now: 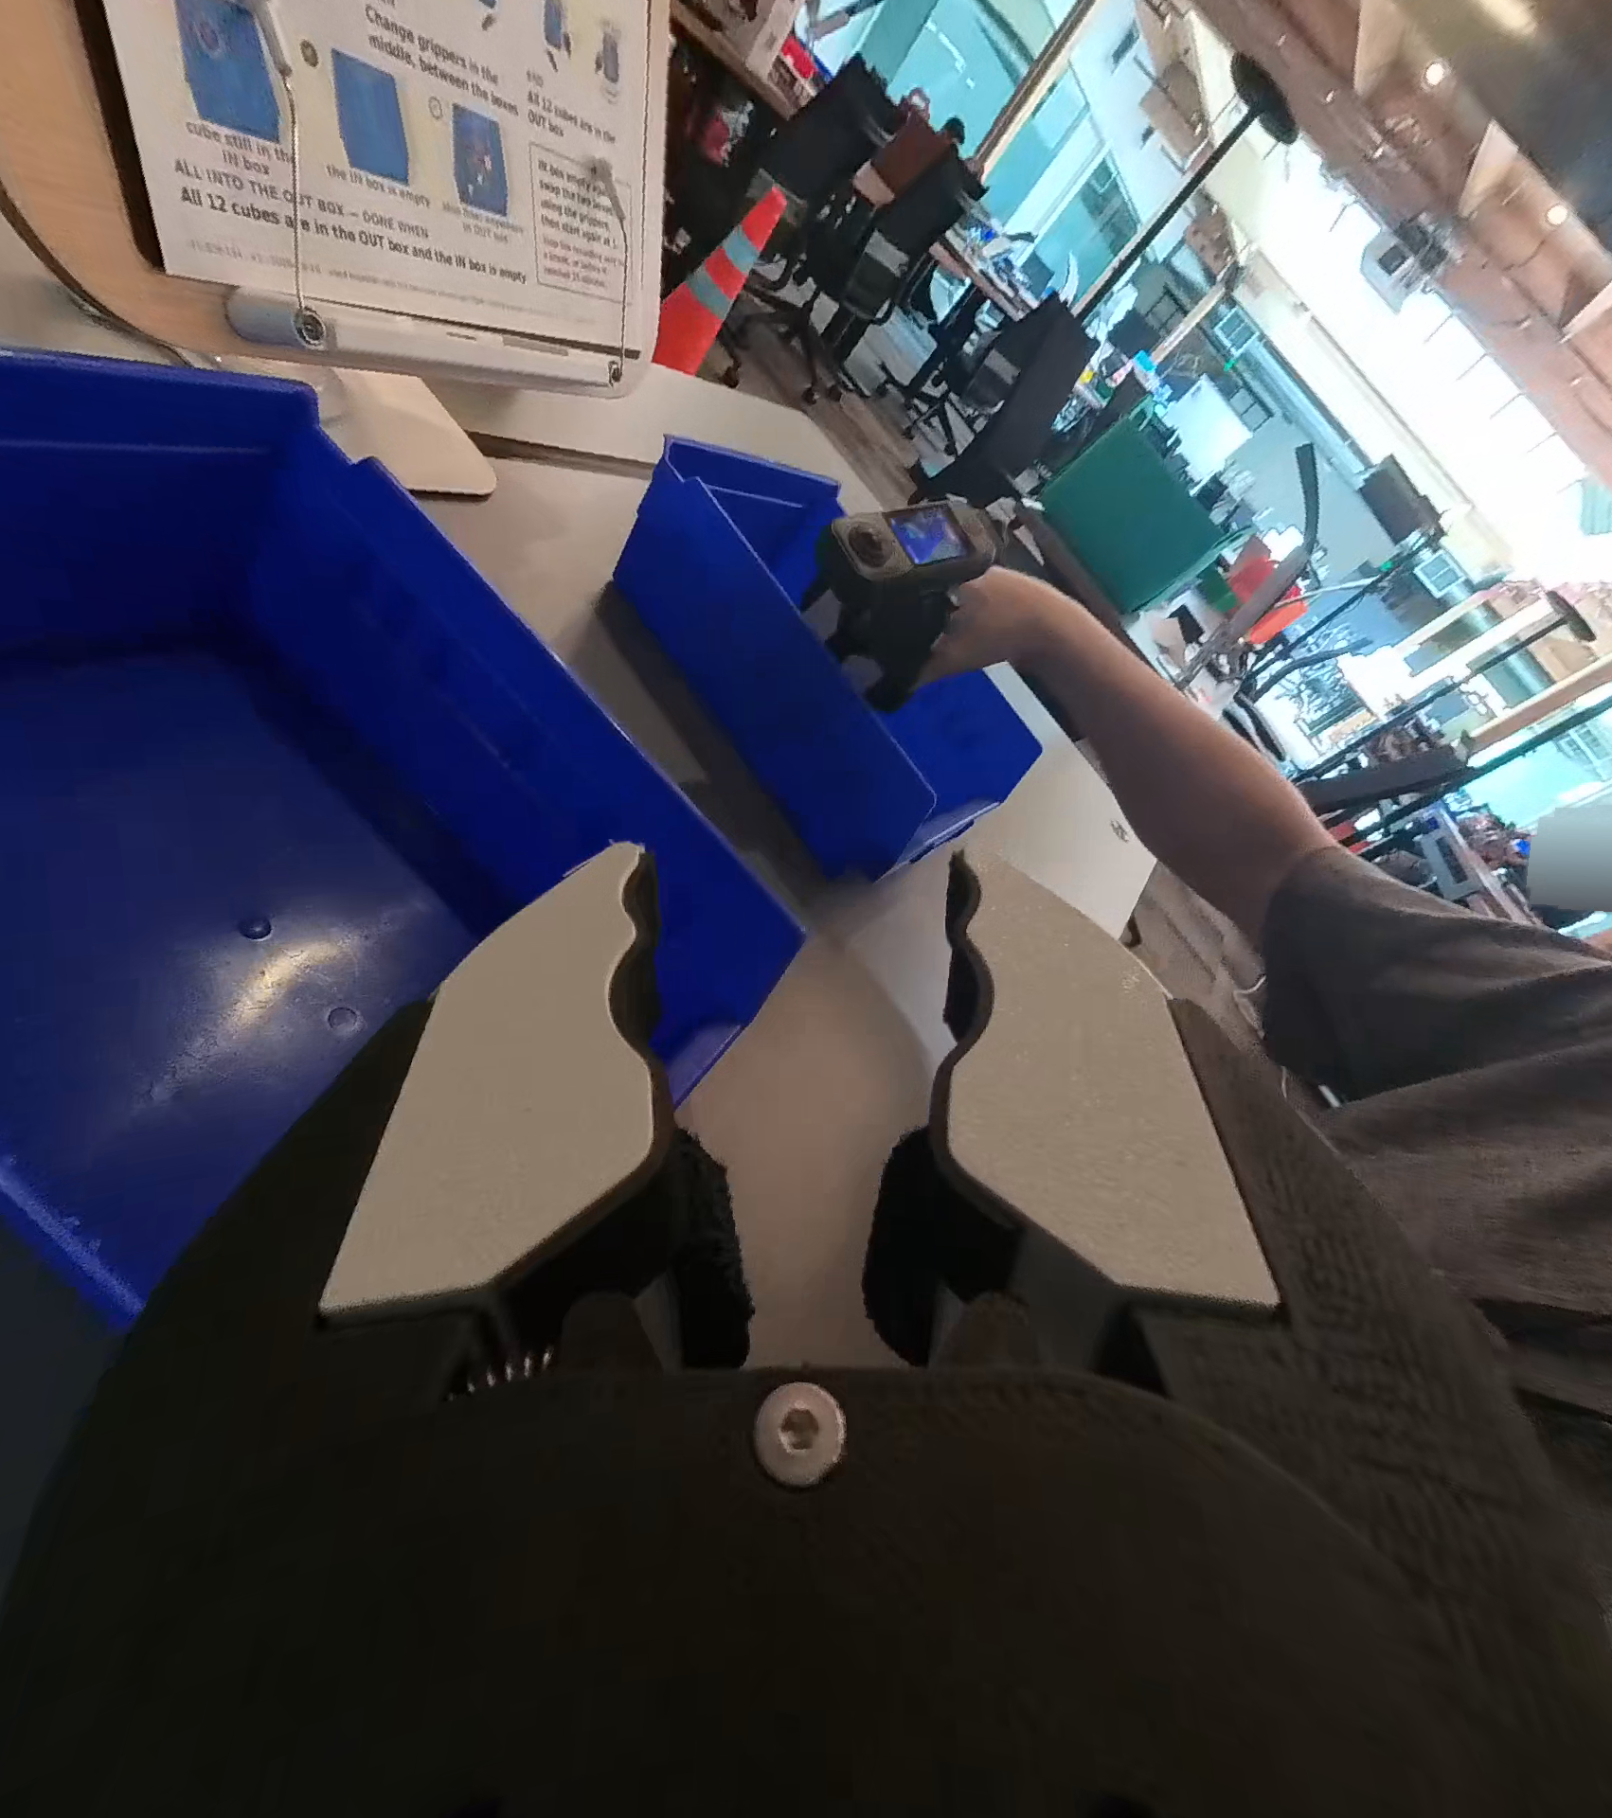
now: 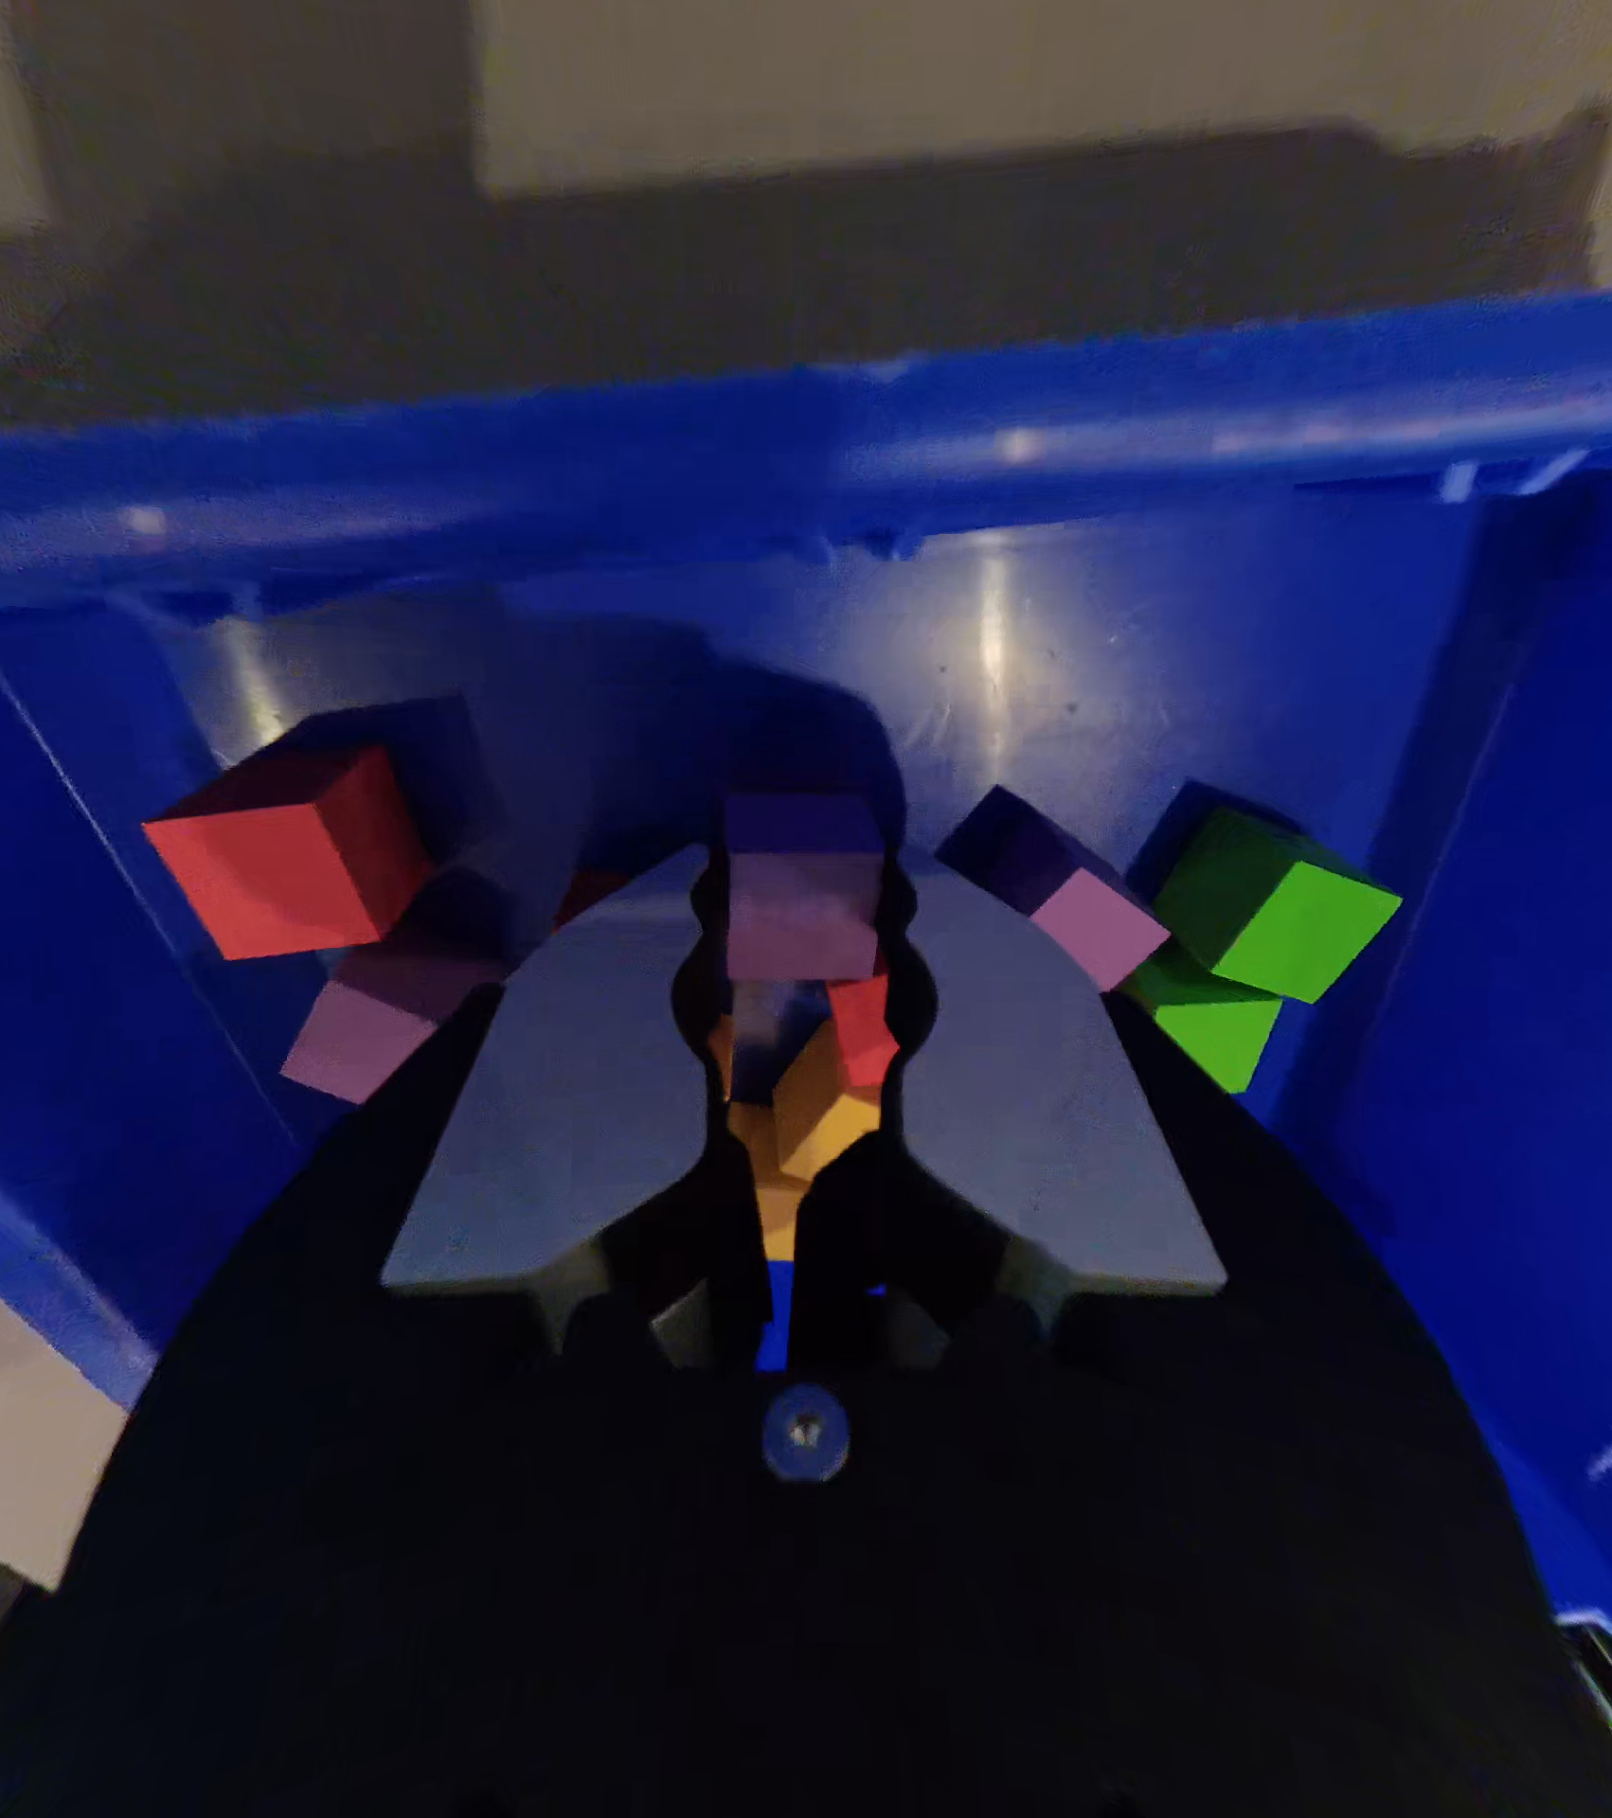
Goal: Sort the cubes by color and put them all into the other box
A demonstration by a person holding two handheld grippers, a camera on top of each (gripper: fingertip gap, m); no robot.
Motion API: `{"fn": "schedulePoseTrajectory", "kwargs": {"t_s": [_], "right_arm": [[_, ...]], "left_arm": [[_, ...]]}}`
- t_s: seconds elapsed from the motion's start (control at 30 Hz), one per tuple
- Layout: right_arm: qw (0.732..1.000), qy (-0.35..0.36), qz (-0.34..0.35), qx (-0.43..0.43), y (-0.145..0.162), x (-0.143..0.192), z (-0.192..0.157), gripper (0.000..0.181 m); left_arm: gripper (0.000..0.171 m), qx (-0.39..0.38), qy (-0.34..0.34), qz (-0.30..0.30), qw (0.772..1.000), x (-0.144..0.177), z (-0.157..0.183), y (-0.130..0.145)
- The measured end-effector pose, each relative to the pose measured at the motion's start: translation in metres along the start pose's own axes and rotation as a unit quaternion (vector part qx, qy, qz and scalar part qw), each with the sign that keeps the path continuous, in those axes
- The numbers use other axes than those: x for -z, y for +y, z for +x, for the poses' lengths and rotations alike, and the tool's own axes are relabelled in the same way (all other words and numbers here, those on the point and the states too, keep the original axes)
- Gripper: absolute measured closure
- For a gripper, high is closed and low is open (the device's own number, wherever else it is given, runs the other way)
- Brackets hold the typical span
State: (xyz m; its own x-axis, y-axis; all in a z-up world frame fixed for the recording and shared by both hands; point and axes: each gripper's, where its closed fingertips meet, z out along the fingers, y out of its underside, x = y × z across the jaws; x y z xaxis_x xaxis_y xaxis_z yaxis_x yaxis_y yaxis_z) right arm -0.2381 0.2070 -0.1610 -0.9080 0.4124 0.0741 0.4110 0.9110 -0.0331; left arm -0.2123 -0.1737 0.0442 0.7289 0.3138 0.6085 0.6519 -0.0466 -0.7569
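On the pale worktop (image 1: pixel 782 1033), at 9 o'clock in the left wrist view, we record one large blue bin (image 1: pixel 192 787), its floor bare. Our left hand-held gripper (image 1: pixel 797 871) hangs just beside the bin's near corner, fingers spread wide, gripping nothing.

At 12 o'clock stands a second, smaller blue bin (image 1: pixel 763 689). Our right hand-held gripper (image 1: pixel 881 639), black with a small camera on top, reaches into it, carried by a bare forearm (image 1: pixel 1127 728) in a dark sleeve. At 11 o'clock we note a printed instruction sheet (image 1: pixel 389 148) on a white stand; at 1 o'clock an orange traffic cone (image 1: pixel 723 275) and black office chairs.

In the right wrist view, inside the blue bin (image 2: pixel 979 689), we list:
- purple cube (image 2: pixel 802 915), at centre, pinched between the fingers of the right hand-held gripper (image 2: pixel 802 885), which are drawn in against its sides;
- red cube (image 2: pixel 290 856), at 10 o'clock, tilted;
- second purple cube (image 2: pixel 369 1023), at 9 o'clock, just beside the left finger;
- third purple cube (image 2: pixel 1078 905), at 2 o'clock;
- two green cubes (image 2: pixel 1274 915), at 3 o'clock, touching;
- small red cube (image 2: pixel 861 1023) and orange cube (image 2: pixel 822 1121), partly hidden below the held one.
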Motion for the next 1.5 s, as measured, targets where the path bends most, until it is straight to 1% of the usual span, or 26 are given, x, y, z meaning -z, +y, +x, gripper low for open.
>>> {"fn": "schedulePoseTrajectory", "kwargs": {"t_s": [0.1,0.13,0.2,0.3,0.4,0.47,0.5,0.53,0.57,0.6,0.67,0.73,0.77,0.8,0.87,0.93,1.07,1.1,1.17,1.4,1.5], "right_arm": [[1.0,-0.001,-0.007,-0.004,0.0,-0.001,-0.001,0.148],[1.0,-0.002,-0.003,-0.007,0.0,0.0,-0.002,0.147],[1.0,-0.002,0.01,-0.016,-0.001,0.004,-0.003,0.138],[0.999,0.007,0.033,-0.024,-0.002,0.015,-0.005,0.133],[0.997,0.043,0.059,-0.026,-0.003,0.037,-0.008,0.133],[0.99,0.09,0.102,-0.027,-0.009,0.061,-0.011,0.133],[0.984,0.115,0.134,-0.027,-0.014,0.076,-0.013,0.135],[0.976,0.138,0.168,-0.027,-0.021,0.091,-0.018,0.137],[0.967,0.159,0.199,-0.025,-0.026,0.104,-0.024,0.139],[0.957,0.178,0.226,-0.023,-0.031,0.116,-0.03,0.141],[0.943,0.2,0.265,-0.013,-0.04,0.128,-0.045,0.143],[0.939,0.213,0.272,-0.006,-0.044,0.129,-0.057,0.143],[0.937,0.215,0.274,-0.001,-0.046,0.128,-0.062,0.143],[0.936,0.216,0.279,0.001,-0.047,0.126,-0.065,0.143],[0.934,0.21,0.289,0.002,-0.05,0.123,-0.071,0.144],[0.933,0.208,0.293,-0.001,-0.049,0.119,-0.073,0.144],[0.931,0.201,0.306,-0.007,-0.048,0.116,-0.075,0.145],[0.929,0.201,0.309,-0.009,-0.049,0.116,-0.074,0.145],[0.928,0.199,0.316,-0.01,-0.049,0.117,-0.075,0.146],[0.925,0.204,0.319,-0.009,-0.051,0.122,-0.077,0.148],[0.924,0.207,0.321,-0.008,-0.053,0.124,-0.079,0.149]], "left_arm": [[0.114,-0.008,-0.022,-0.017,1.0,-0.003,-0.004,0.005],[0.114,-0.01,-0.03,-0.023,0.999,-0.004,-0.006,0.006],[0.114,-0.012,-0.041,-0.036,0.998,-0.006,-0.008,0.01],[0.114,-0.022,-0.064,-0.067,0.995,-0.013,-0.012,0.017],[0.114,-0.053,-0.087,-0.132,0.986,-0.021,-0.018,0.025],[0.114,-0.082,-0.088,-0.207,0.971,-0.027,-0.021,0.034],[0.114,-0.107,-0.099,-0.254,0.956,-0.029,-0.027,0.04],[0.114,-0.143,-0.116,-0.304,0.935,-0.03,-0.036,0.047],[0.114,-0.177,-0.139,-0.358,0.906,-0.029,-0.049,0.056],[0.114,-0.207,-0.159,-0.416,0.871,-0.026,-0.062,0.067],[0.114,-0.262,-0.198,-0.514,0.793,-0.016,-0.091,0.085],[0.114,-0.28,-0.242,-0.594,0.714,0.0,-0.118,0.097],[0.114,-0.281,-0.252,-0.628,0.681,0.007,-0.126,0.102],[0.114,-0.292,-0.248,-0.651,0.656,0.011,-0.131,0.106],[0.115,-0.319,-0.222,-0.683,0.619,0.014,-0.137,0.113],[0.115,-0.336,-0.212,-0.708,0.584,0.02,-0.143,0.116],[0.117,-0.347,-0.207,-0.741,0.536,0.033,-0.152,0.118],[0.117,-0.35,-0.209,-0.746,0.528,0.034,-0.155,0.118],[0.117,-0.351,-0.209,-0.747,0.524,0.033,-0.158,0.121],[0.117,-0.346,-0.207,-0.751,0.522,0.03,-0.164,0.127],[0.119,-0.338,-0.193,-0.757,0.525,0.03,-0.163,0.13]]}}
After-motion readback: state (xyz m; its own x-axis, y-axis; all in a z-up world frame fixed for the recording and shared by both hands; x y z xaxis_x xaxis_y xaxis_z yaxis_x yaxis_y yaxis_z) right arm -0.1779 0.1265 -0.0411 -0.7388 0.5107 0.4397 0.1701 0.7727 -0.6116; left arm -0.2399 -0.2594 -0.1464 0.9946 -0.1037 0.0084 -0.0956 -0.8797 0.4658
